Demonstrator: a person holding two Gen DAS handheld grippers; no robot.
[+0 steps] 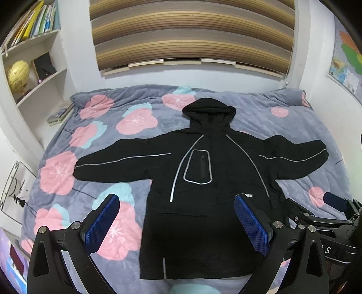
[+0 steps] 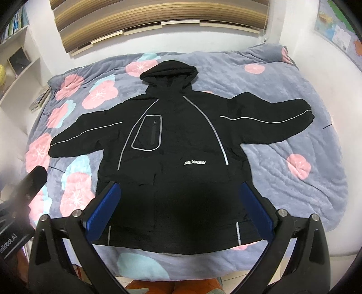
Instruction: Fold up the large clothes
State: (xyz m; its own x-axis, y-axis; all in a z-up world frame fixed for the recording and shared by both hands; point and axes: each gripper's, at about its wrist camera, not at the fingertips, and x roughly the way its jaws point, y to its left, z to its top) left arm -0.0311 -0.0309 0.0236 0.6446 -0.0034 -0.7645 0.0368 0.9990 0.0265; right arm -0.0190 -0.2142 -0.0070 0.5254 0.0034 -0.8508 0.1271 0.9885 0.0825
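Black hooded jacket [image 1: 203,171] flat, sleeves outspread

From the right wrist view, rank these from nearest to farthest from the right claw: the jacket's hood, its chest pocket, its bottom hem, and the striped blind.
1. Bottom hem, just below the open right claw.
2. Chest pocket, mid-jacket, left of centre.
3. Hood, at the jacket's far end.
4. Striped blind, on the wall beyond the bed.
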